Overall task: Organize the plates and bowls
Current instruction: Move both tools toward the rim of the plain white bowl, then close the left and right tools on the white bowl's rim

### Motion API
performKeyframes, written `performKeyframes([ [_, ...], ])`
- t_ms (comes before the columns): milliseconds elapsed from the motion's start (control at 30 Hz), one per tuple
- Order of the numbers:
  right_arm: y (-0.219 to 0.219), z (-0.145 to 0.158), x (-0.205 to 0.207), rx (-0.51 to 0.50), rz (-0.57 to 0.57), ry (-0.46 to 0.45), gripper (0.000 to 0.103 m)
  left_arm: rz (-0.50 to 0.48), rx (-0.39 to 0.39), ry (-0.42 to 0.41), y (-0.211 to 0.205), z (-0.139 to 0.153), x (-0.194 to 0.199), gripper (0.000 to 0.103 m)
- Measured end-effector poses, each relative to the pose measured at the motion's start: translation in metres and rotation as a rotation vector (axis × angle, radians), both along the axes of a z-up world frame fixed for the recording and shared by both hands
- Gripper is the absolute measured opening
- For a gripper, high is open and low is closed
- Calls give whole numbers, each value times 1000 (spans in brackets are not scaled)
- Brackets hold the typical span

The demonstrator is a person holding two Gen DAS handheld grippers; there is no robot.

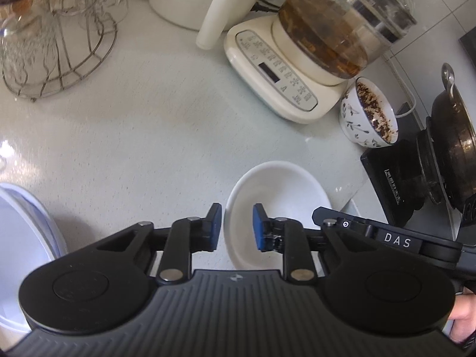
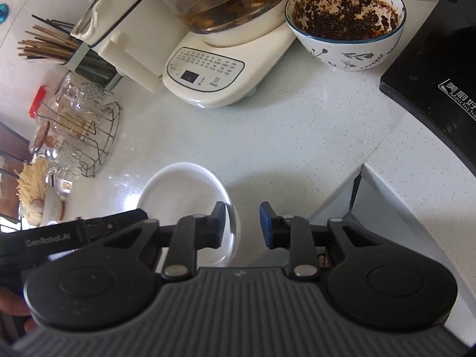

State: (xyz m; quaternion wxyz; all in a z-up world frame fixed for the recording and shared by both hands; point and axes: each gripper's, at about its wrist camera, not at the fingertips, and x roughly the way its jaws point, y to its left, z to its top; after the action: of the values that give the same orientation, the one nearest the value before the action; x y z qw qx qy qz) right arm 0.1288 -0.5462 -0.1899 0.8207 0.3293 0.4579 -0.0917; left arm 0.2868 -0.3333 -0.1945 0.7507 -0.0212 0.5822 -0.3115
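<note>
Left tongs [image 1: 237,227] parted narrowly astride near rim of plain white ceramic bowl [image 1: 279,196], not clamped. Right tongs [image 2: 242,224] likewise parted, empty, beside same bowl on pale speckled tabletop [image 2: 267,136]. Risk: glazed rim slipping, bowl tipping off edge; further, knocking floral bowl of dark flakes [image 2: 346,26].

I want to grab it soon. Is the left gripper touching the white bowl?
Cannot tell. In the left wrist view the left gripper straddles the white bowl's rim, fingers open, contact unclear.

The white bowl [image 1: 276,205] looks smooth and shiny. The counter [image 2: 297,136] is shiny, pale stone with tiny dark specks. The rack [image 1: 68,56] is thin metal wire and holds clear glass cups [image 1: 23,47]. The cooker [image 2: 214,80] is smooth cream plastic with a glass pot [image 1: 336,29]. The chopsticks [image 2: 44,47] look wooden.
</note>
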Motion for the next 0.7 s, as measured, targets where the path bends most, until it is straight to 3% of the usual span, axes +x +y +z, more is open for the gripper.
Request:
performKeyframes([
  [333,9,-8,-2,6,35,9,12,-15,-11,30,-2,-13,-5,19],
  [700,19,1,-5,-23,64,-42,11,-5,-41,3,8,-2,-2,19],
])
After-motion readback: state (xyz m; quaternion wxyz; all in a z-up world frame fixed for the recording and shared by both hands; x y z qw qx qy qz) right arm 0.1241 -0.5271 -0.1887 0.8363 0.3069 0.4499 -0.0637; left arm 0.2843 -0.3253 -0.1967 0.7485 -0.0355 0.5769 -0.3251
